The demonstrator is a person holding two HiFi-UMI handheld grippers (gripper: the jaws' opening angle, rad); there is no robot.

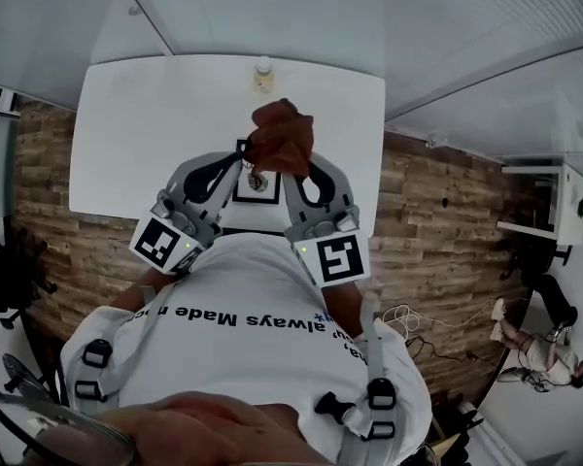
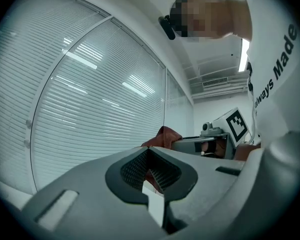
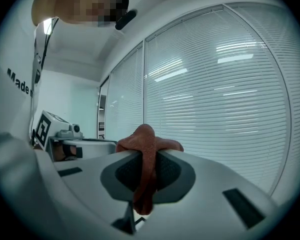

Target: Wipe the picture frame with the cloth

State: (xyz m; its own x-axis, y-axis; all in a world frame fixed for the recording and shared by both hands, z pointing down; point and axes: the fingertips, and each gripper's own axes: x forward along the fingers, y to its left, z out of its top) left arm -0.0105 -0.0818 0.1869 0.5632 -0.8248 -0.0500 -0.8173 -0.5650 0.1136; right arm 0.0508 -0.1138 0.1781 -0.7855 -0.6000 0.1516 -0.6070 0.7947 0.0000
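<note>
Table, white, bears a black-edged picture frame lying flat near its front edge. Rust-brown cloth hangs bunched above the frame, clamped in the right tongs. The left tongs are pressed together just beside it.

cloth: plain rust red, centre of the head view
picture frame: black edge, white mat
table: plain white
left gripper, right gripper: grey shells, black cross-hatched pads
marker cubes: black squares on white
floor: brown wood planks, right and left
shirt: white, dark lettering
blinds: white horizontal slats
</note>
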